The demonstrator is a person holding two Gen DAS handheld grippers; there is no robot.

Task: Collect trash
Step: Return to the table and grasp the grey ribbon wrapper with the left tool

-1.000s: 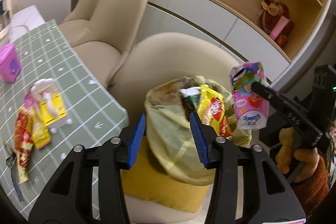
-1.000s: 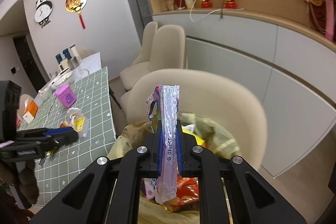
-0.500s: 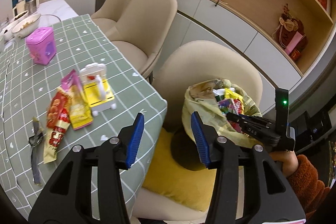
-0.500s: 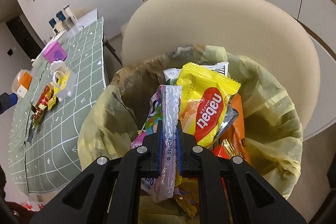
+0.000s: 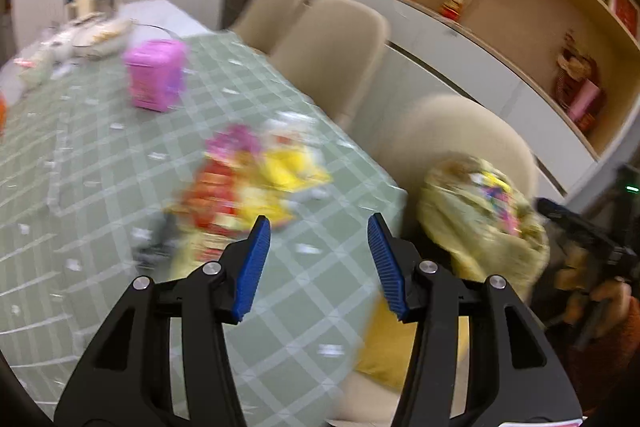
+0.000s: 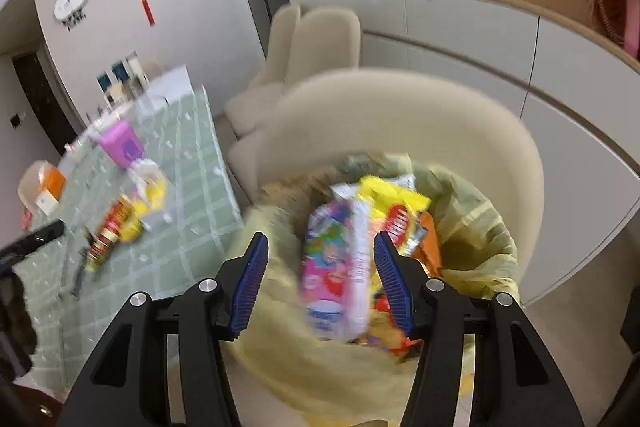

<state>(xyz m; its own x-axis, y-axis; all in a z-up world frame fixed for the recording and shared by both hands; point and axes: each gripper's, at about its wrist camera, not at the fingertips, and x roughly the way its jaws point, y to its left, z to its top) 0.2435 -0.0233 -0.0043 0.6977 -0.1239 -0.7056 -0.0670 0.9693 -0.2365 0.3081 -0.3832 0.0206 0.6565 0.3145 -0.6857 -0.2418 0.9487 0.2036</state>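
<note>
Step in hand: the pink packet lies in the mouth of the yellow trash bag, so I judge this drop as done; the next wrappers wait on the table.
How to do it well: lift the right gripper straight up from the bag, so a finger does not catch the thin plastic rim and pull the bag off the beige chair.
Next pick: bring the left gripper down over one wrapper only, and close on its flat edge, because the wrappers overlap each other.
Right gripper: wide open, holding nothing; the pink packet sits between its two blue fingers but I cannot tell whether it touches them, the picture is blurred.
Left gripper: wide open and empty, above the green checked tablecloth near the table's chair-side edge.
Remaining trash: a pile of red and yellow wrappers near that same edge, just beyond the left gripper.
Other thing: a pink box stands farther in on the table, well apart from the pile.
</note>
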